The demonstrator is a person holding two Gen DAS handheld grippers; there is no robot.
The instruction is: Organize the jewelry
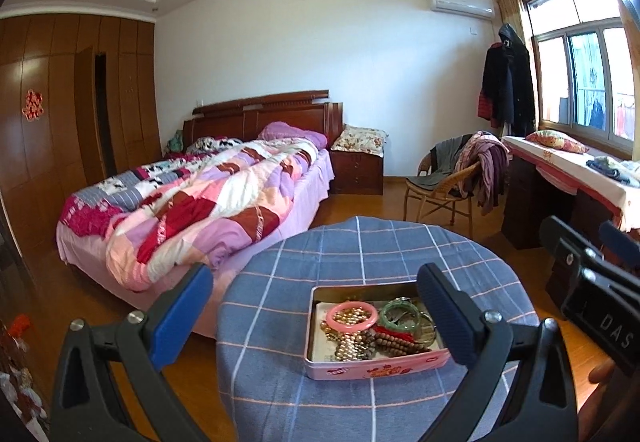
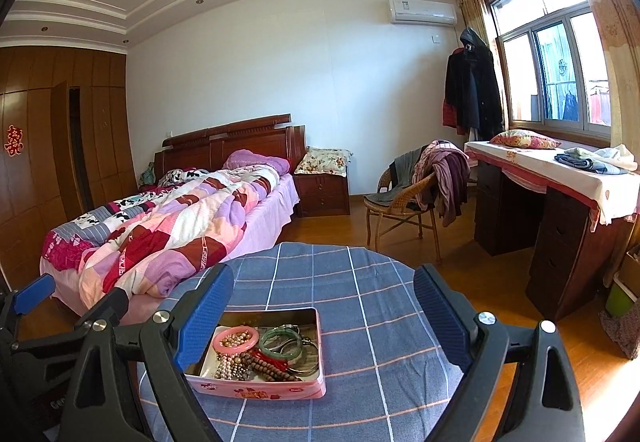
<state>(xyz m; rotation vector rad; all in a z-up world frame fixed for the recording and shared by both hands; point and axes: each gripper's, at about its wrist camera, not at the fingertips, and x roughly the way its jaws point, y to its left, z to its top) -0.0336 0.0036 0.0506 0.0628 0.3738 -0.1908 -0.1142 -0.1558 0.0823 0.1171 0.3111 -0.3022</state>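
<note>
Both grippers, left [image 1: 316, 316] and right [image 2: 324, 316], hang spread wide and empty above the tin [image 1: 376, 362].
Bangles and beads [image 2: 256, 356] lie heaped inside it on the table [image 2: 360, 282]; sorted or awaiting sorting, can't tell.

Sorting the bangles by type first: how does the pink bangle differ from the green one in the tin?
The pink bangle is opaque, pale pink; the green bangle is darker, mottled green. The pink bangle lies toward the tin's left side, over pearl-like beads; the green bangle sits nearer the middle, over metal bangles. Both are plain closed rings of similar size, lying roughly flat in the open tin.
</note>
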